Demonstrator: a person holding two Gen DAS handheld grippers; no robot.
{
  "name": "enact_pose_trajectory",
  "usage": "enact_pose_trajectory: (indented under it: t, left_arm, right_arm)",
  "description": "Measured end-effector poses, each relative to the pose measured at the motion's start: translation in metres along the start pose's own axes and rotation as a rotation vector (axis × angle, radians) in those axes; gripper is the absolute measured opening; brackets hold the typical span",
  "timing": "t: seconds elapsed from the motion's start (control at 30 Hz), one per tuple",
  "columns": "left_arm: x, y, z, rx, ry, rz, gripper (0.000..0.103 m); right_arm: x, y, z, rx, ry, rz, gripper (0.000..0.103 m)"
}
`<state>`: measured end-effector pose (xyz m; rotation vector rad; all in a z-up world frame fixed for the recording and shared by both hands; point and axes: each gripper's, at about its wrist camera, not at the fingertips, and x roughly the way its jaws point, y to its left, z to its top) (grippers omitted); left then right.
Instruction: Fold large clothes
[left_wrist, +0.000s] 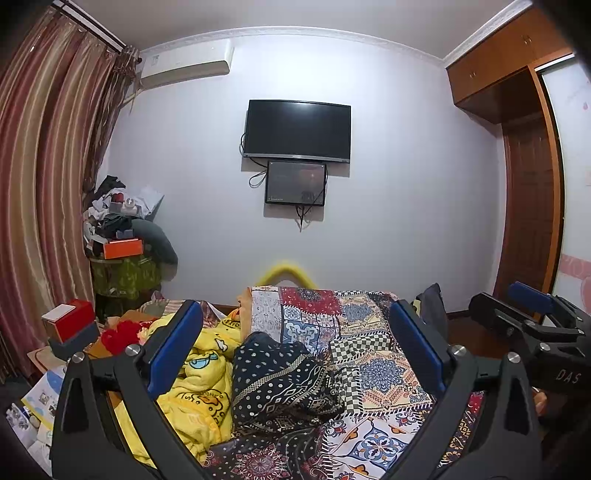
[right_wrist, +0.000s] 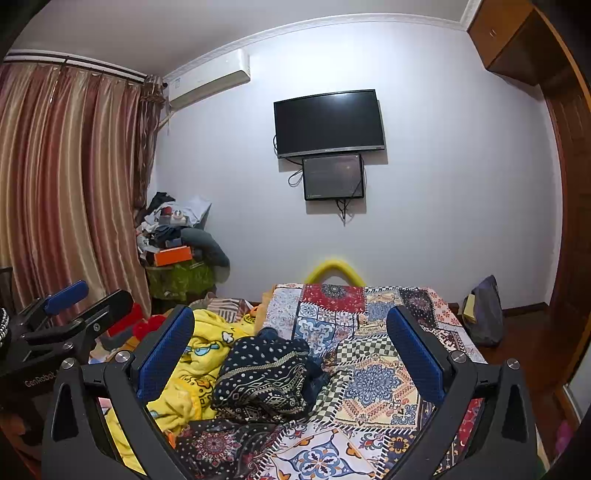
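Bedroom, white far wall (left_wrist: 388, 203). Striped red-gold curtains (left_wrist: 44, 166) fill the left side, wooden wardrobe (left_wrist: 517, 74) far right with a dark wooden door (left_wrist: 528, 206) under it. Bed covered by a patchwork-print bedspread (left_wrist: 369, 332) runs from near centre to the far wall, mostly right of centre. Yellow cartoon-print blanket (left_wrist: 199, 373) bunched on the bed's left half, touching the bedspread. The task's garment, a dark navy patterned garment (left_wrist: 280, 376) with white dots and geometric bands, lies crumpled in a heap near the middle of the bed, on the bedspread and against the yellow blanket; unfolded, not held by either tool. Wall-mounted TV (left_wrist: 297, 131) centred on the far wall, smaller screen (left_wrist: 296, 182) just below it with cables hanging. Air conditioner (left_wrist: 184, 66) high on the far left. Cluttered pile (left_wrist: 118, 218) of clothes and boxes on a green-covered stand in the far left corner, orange box (left_wrist: 122, 248) in it. Yellow curved tube (left_wrist: 286, 271) at the bed's far end. Dark bag (right_wrist: 485, 314) on the floor right of the bed. Red box (left_wrist: 70, 317) near left. Left gripper (left_wrist: 295, 347) hangs above the bed, claw spread wide, blue pads, nothing between them. Right gripper (right_wrist: 290, 354) same: wide apart, empty, above the garment, just beside the left one.
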<state>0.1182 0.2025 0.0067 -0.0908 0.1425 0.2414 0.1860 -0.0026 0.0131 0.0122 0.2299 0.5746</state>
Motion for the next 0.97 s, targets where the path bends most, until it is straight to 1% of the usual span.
enact_pose_trajectory:
  t: [0.3,0.97]
  left_arm:
    - [0.0031,0.001,-0.0014,-0.001,0.007,-0.005,0.101]
    - [0.0071,-0.0022,-0.0037,0.001,0.024,-0.042,0.101]
  right_arm:
    - [0.0016,-0.001,-0.0006,0.001,0.0,-0.005,0.103]
    - [0.0032,-0.003,-0.0018,0.013,-0.001,-0.017,0.103]
